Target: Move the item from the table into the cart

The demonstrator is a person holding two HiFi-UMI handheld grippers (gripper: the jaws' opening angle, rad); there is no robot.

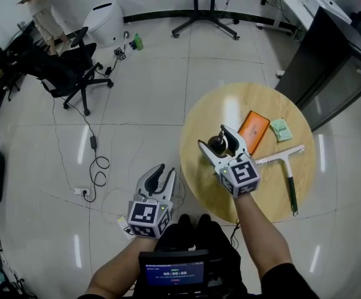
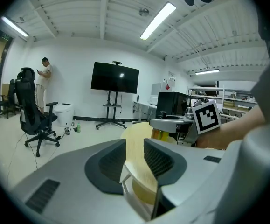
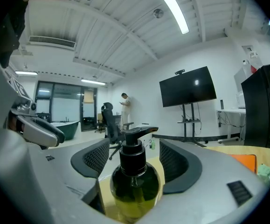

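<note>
One pump bottle (image 1: 217,144) stands near the left edge of the round table (image 1: 230,104), clamped between the jaws of the right gripper (image 1: 212,137). One orange packet (image 1: 254,131), one green sponge (image 1: 281,129) and one squeegee (image 1: 286,167) lie toward the right edge. The left gripper (image 1: 166,170) hangs off the table's left edge, jaws slightly apart, holding nothing.

Orange pouch (image 1: 254,131), green pad (image 1: 281,129), squeegee (image 1: 288,167); office chair (image 1: 68,73) well apart.

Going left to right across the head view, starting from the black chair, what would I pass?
chair → left gripper → bottle → orange packet → green packet
</note>
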